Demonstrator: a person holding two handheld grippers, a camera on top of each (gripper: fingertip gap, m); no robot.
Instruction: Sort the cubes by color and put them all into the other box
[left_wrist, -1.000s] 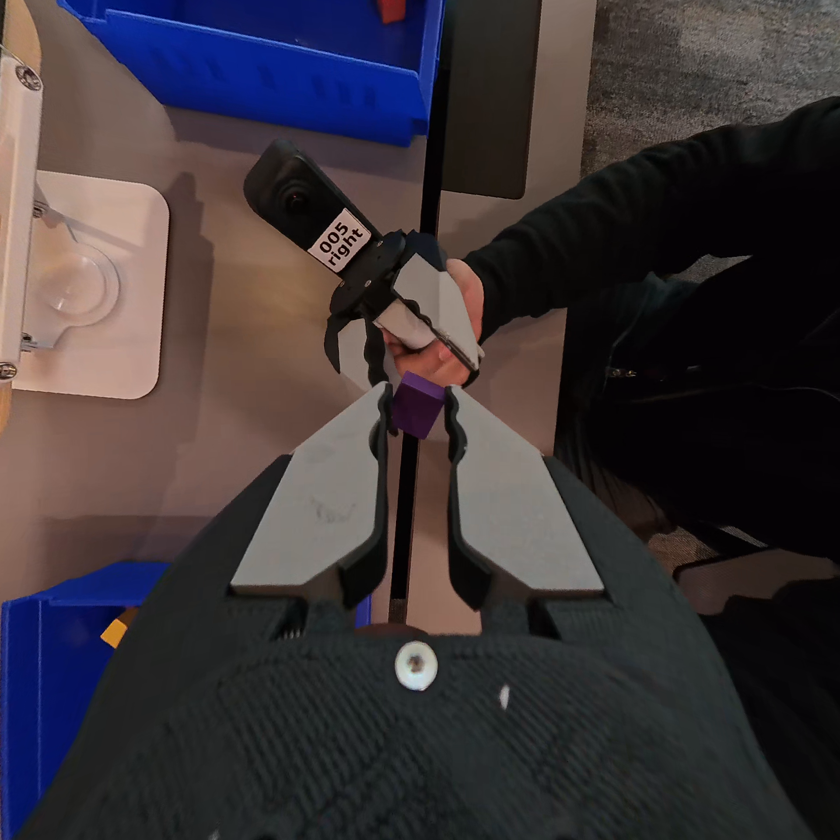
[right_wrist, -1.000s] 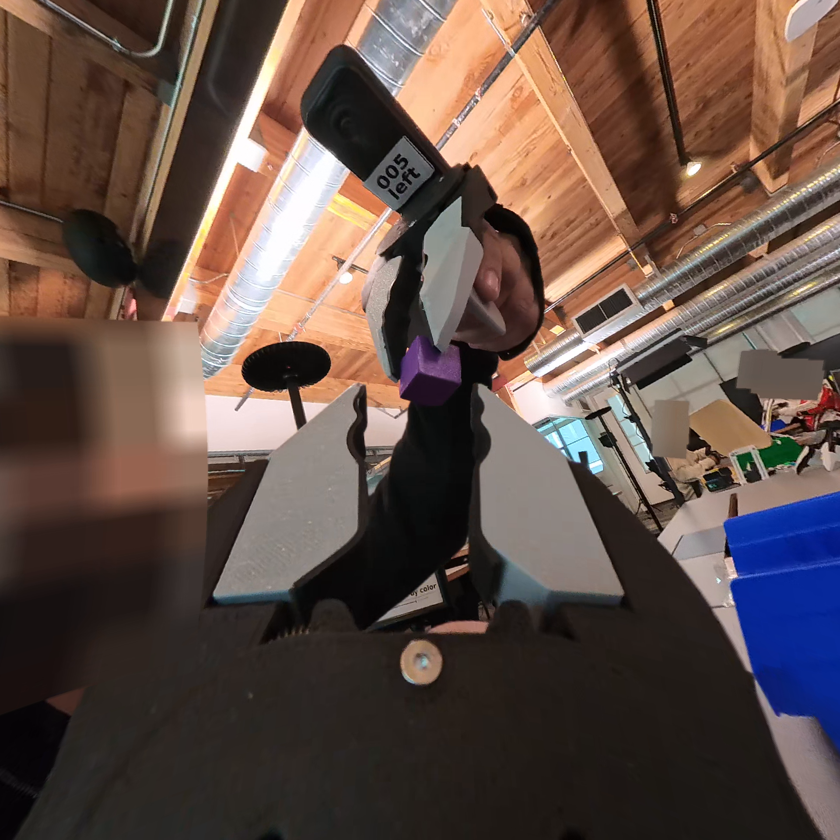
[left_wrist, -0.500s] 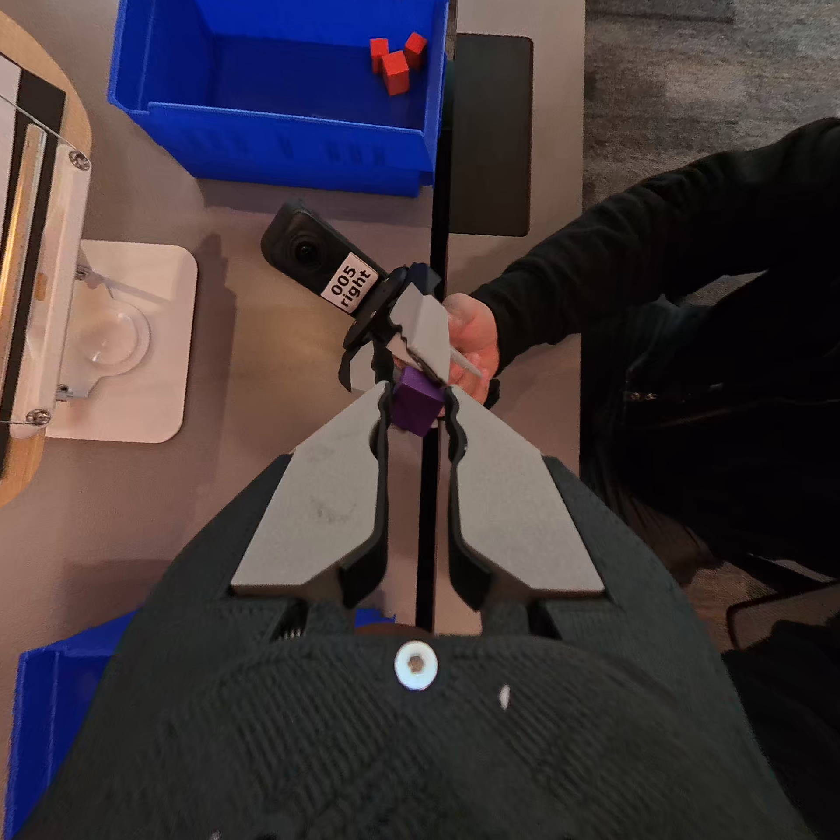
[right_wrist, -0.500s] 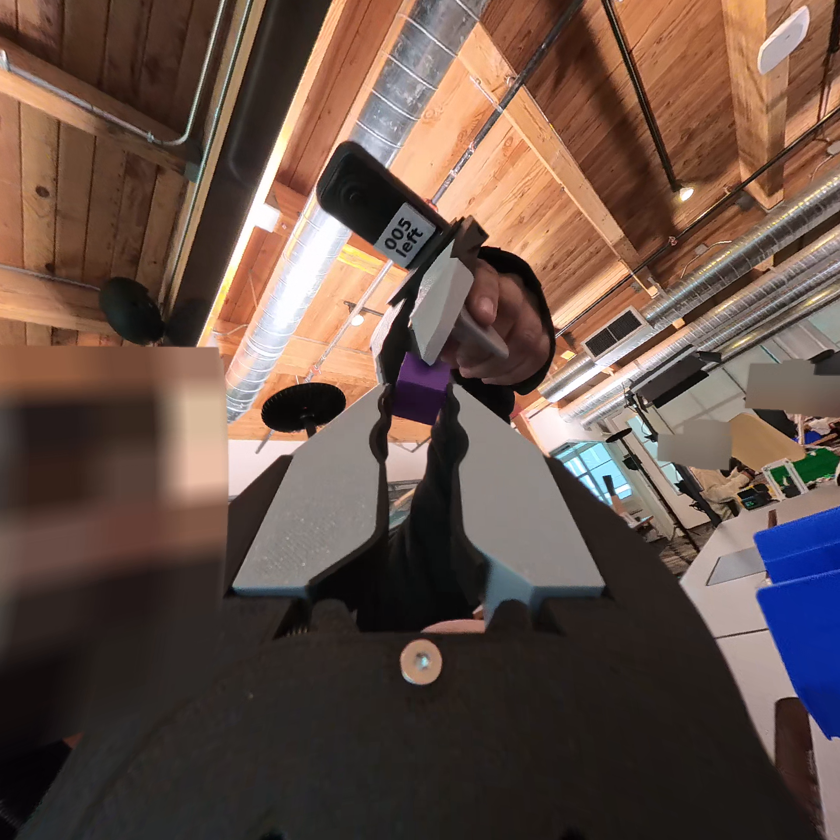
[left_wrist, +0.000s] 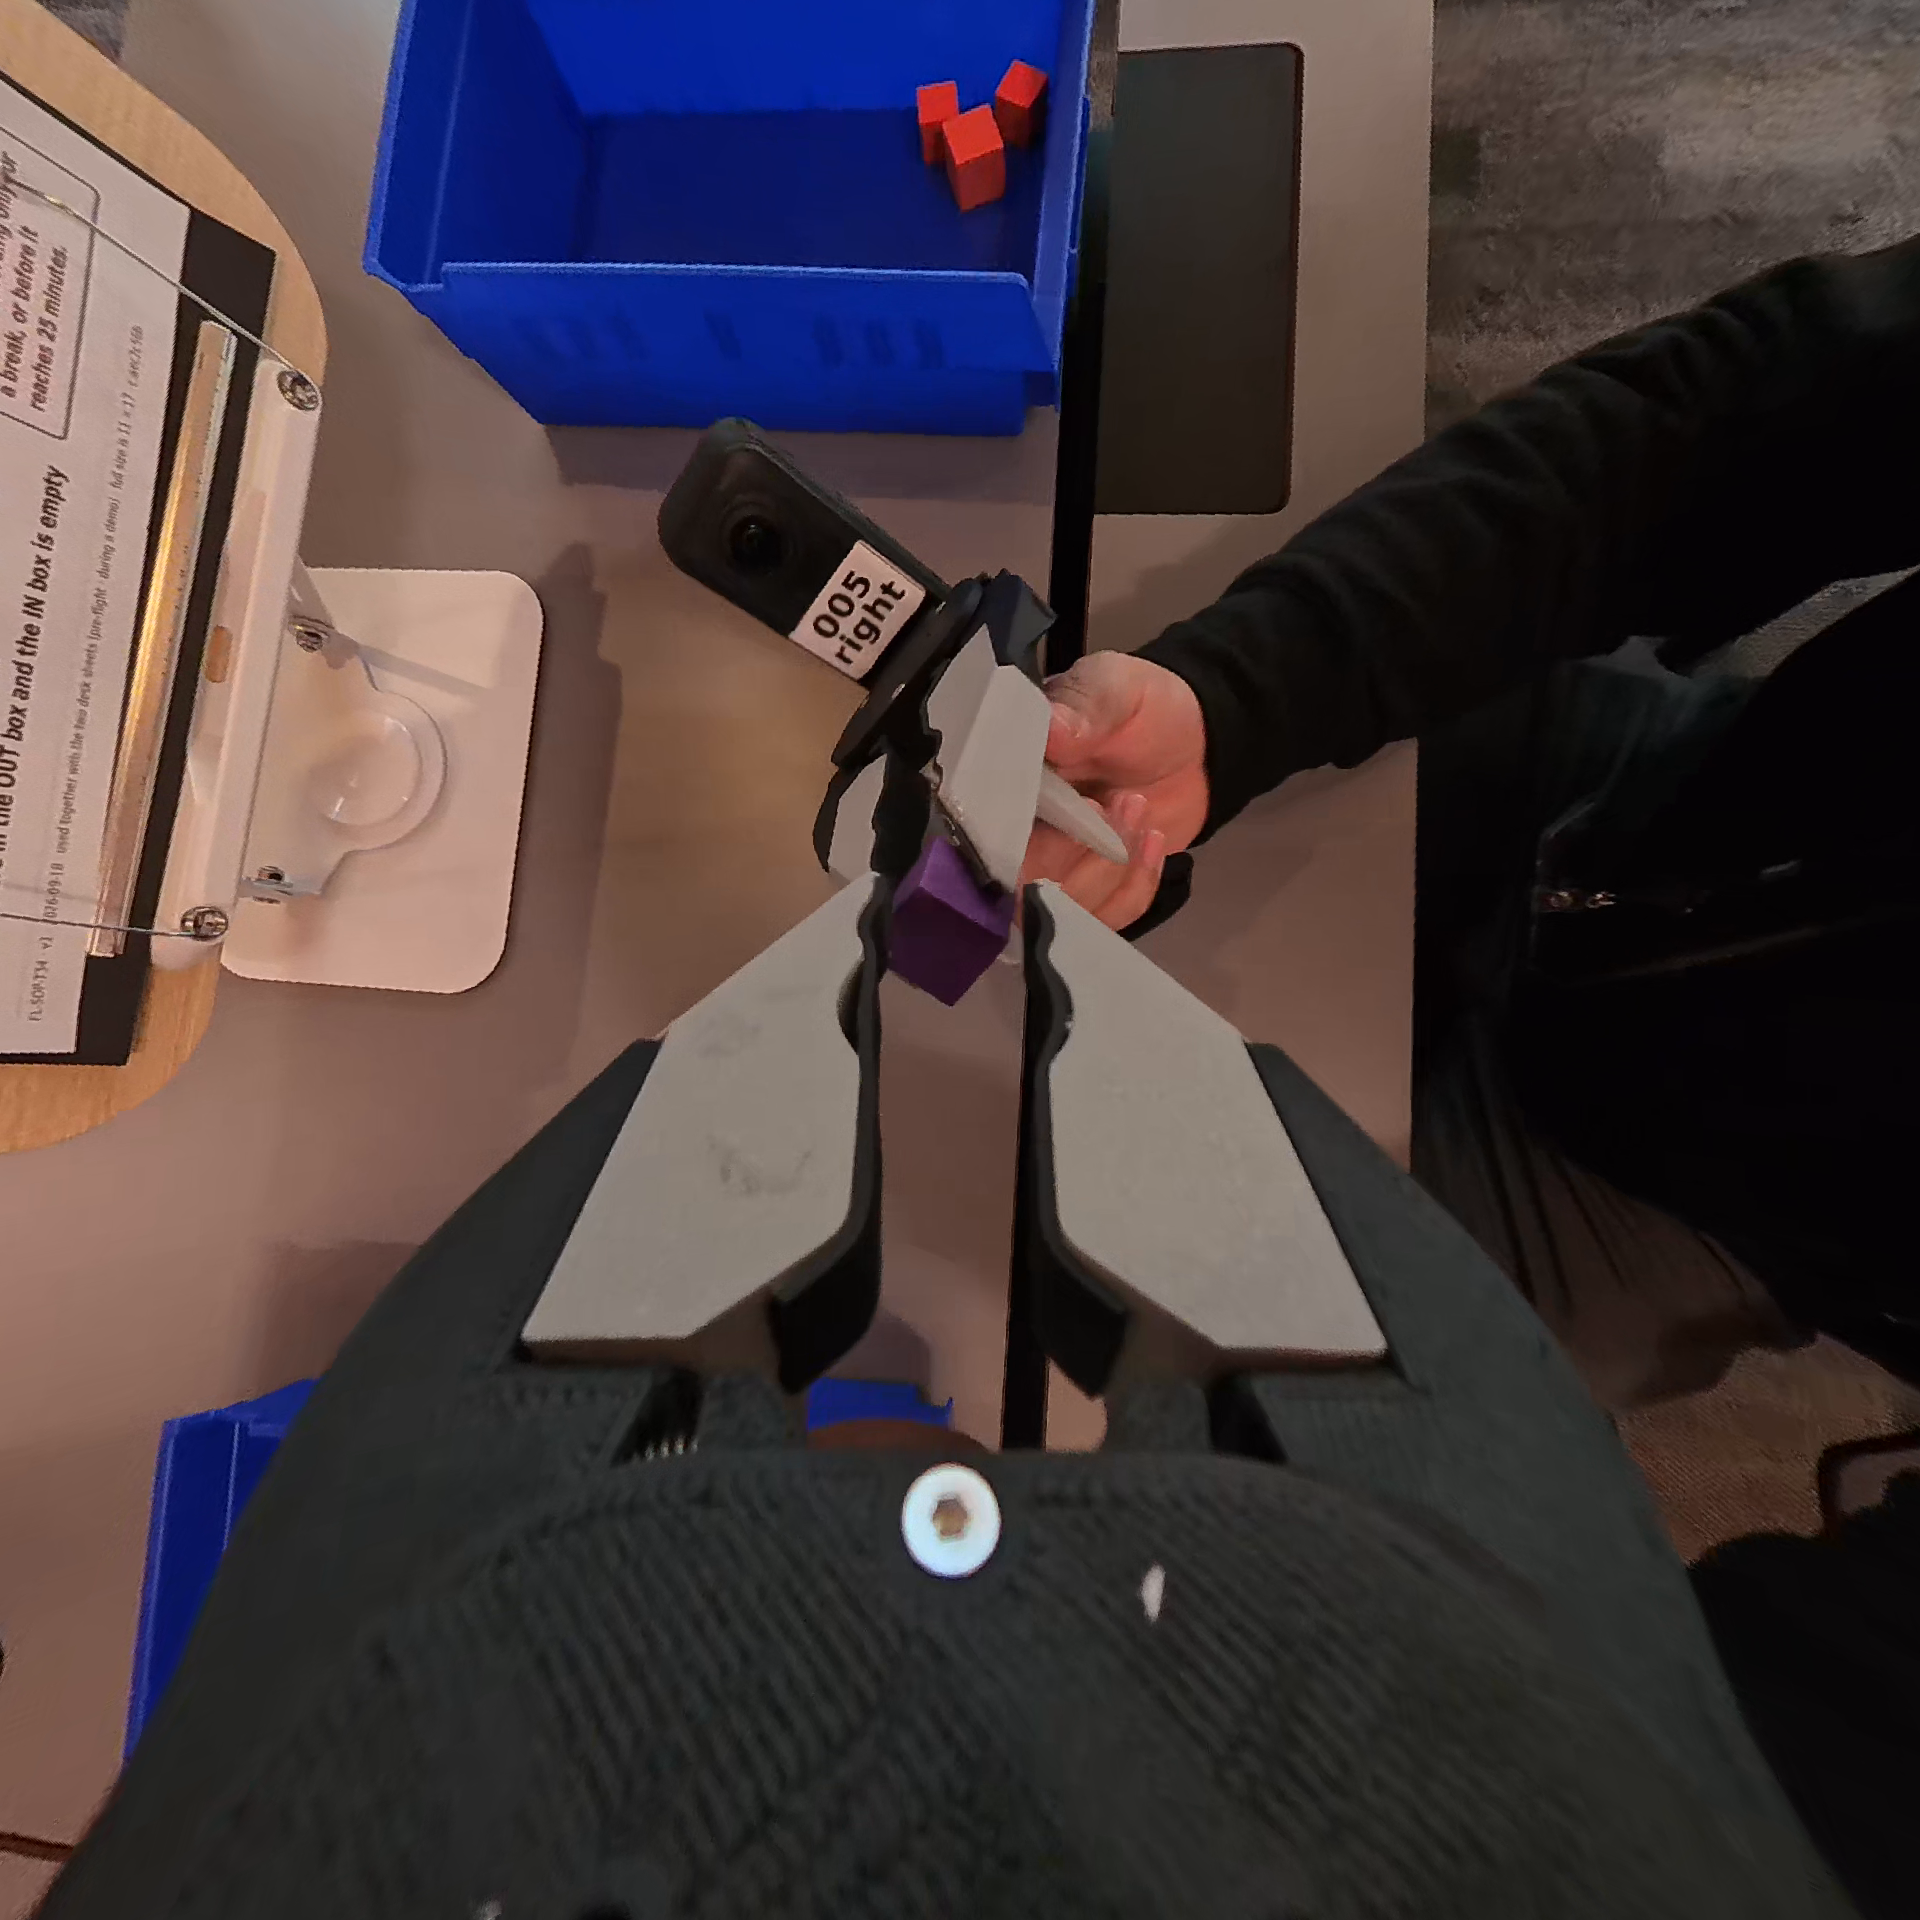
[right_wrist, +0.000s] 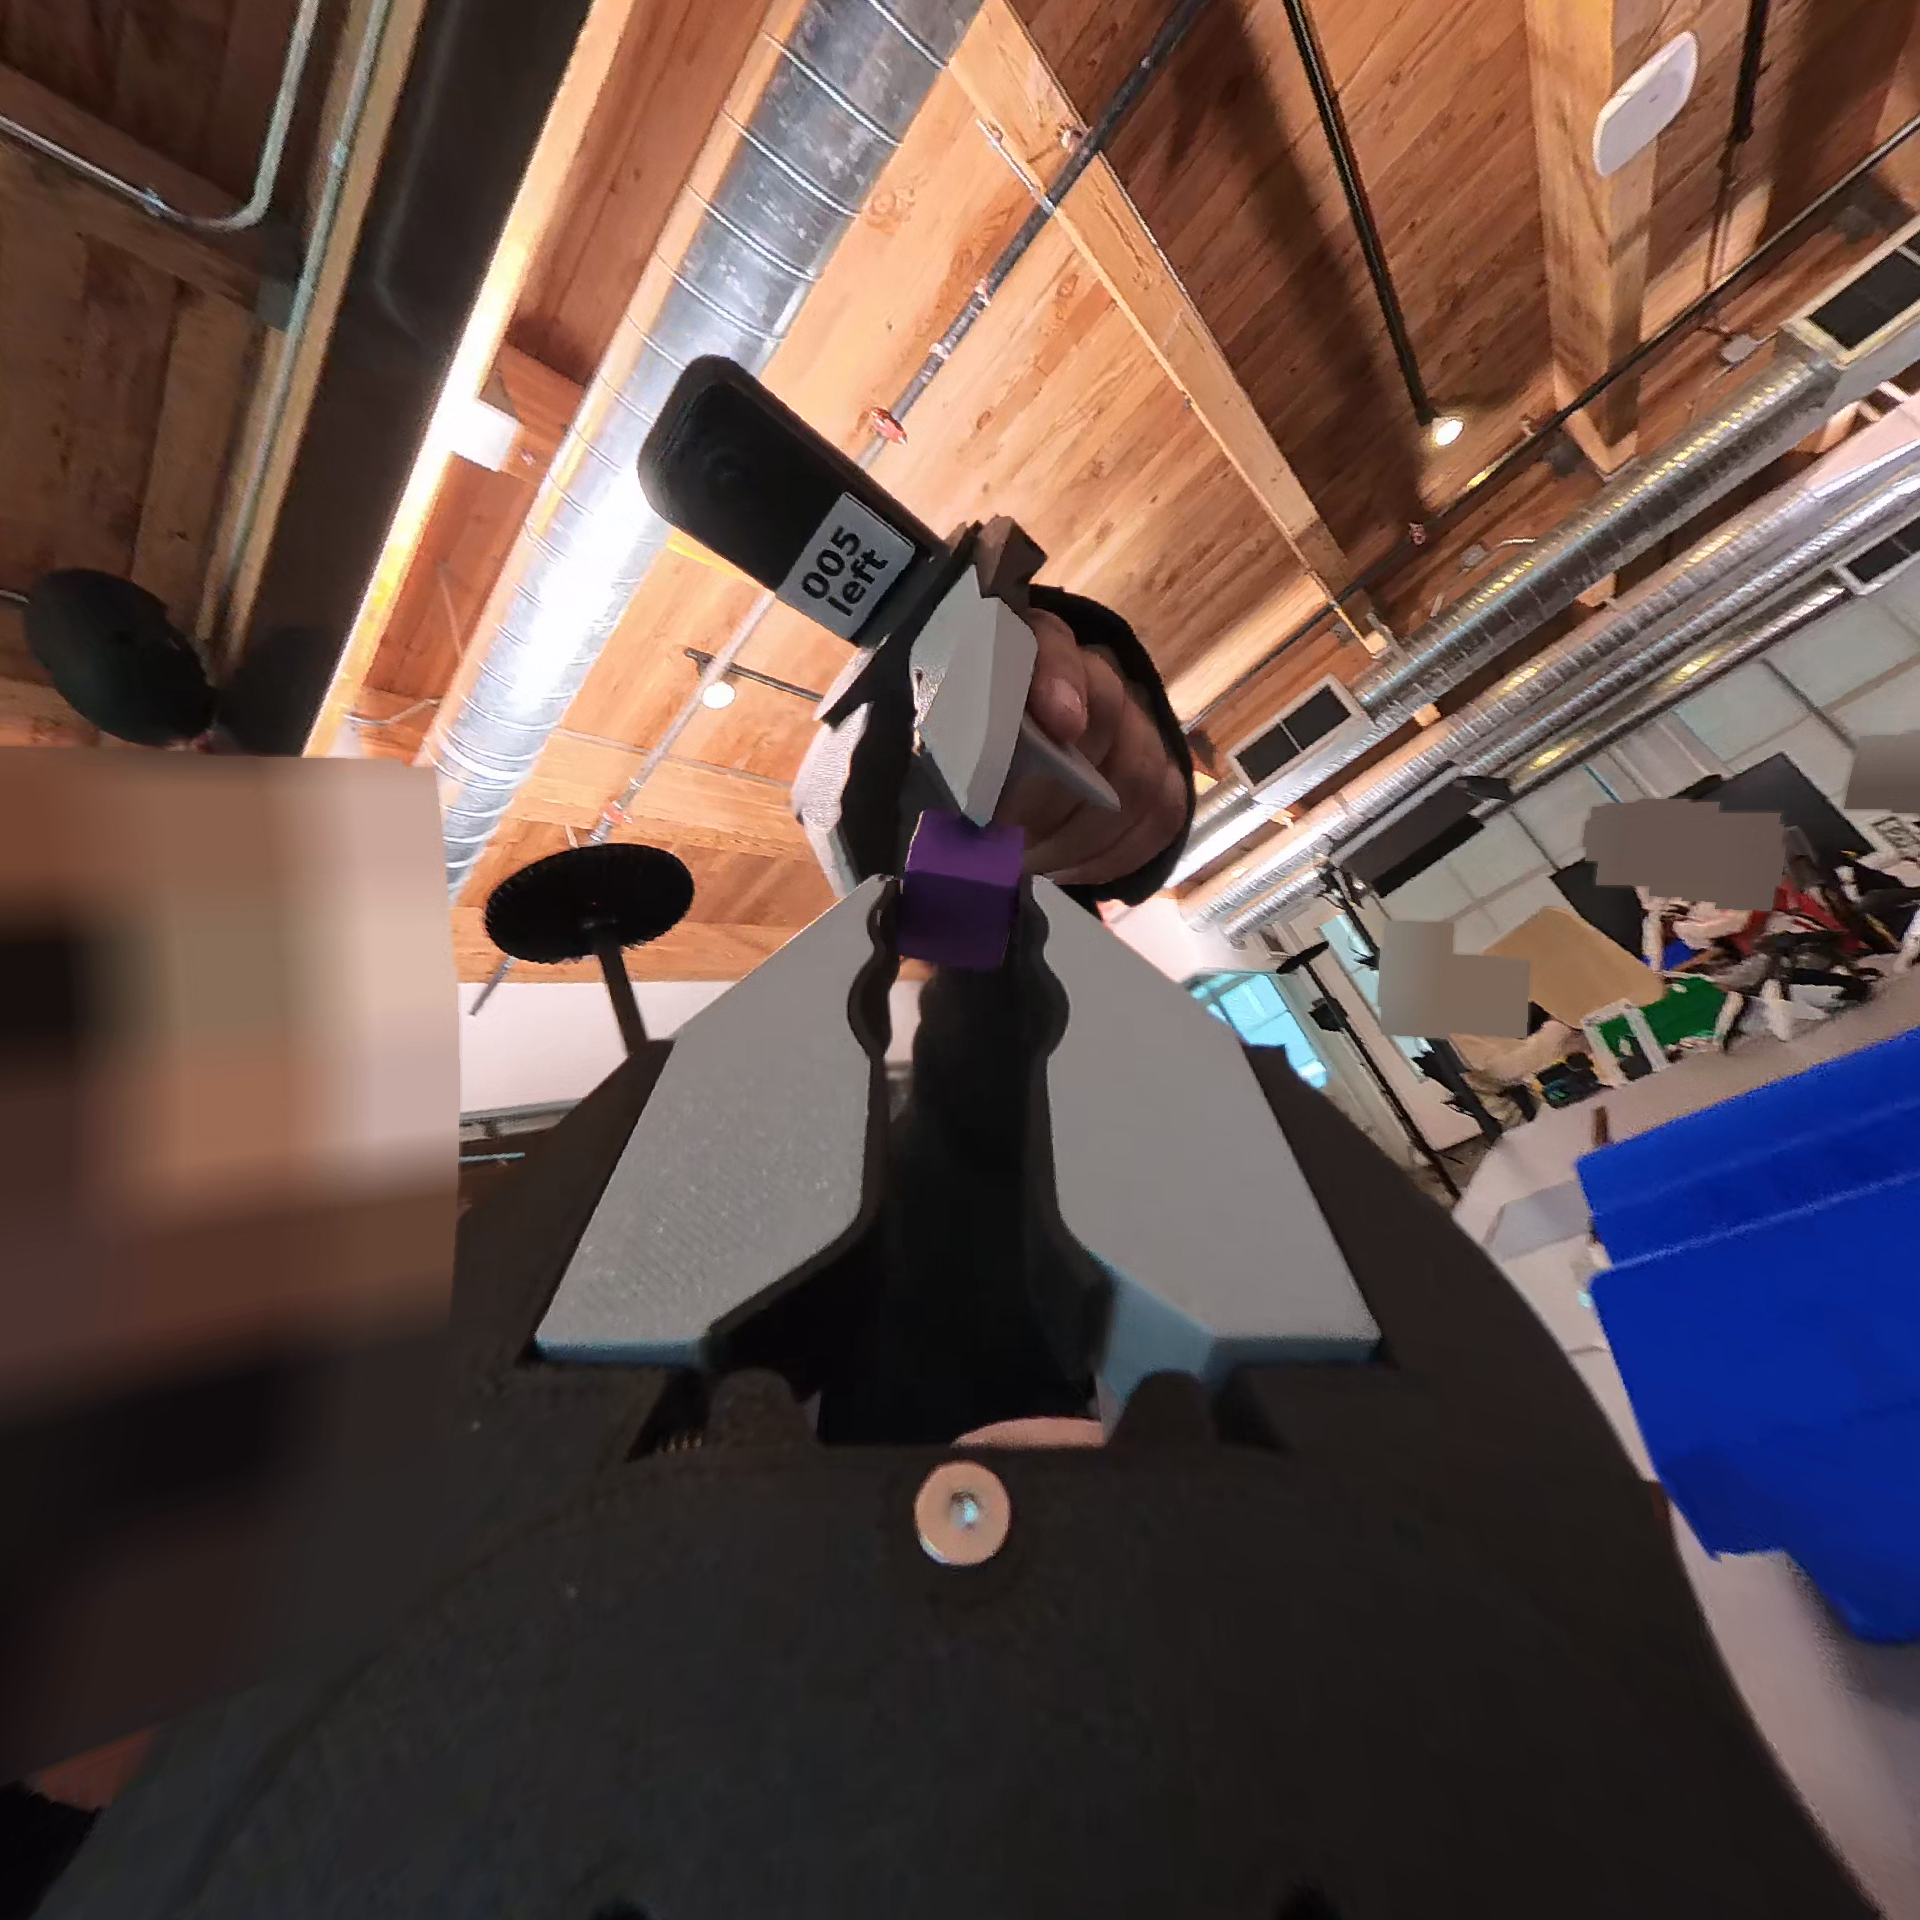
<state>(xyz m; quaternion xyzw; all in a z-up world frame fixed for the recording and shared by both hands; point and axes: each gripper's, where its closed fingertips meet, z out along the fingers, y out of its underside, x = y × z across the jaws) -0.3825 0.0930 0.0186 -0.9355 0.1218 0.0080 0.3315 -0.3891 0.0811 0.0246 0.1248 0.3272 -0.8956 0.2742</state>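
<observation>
Clearly a handover in mid-air: the purple cube (left_wrist: 943, 935) sits between the tips of both grippers. The right gripper (right_wrist: 961, 914) pinches it; the left gripper (left_wrist: 951, 920) looks slackened around it. Small, rigid and light, I'd guess, best held across flat opposite faces.

even indoor light, bright ceiling strip light (right_wrist: 457, 384) glare, soft shadows, fisheye-bent edges
</observation>
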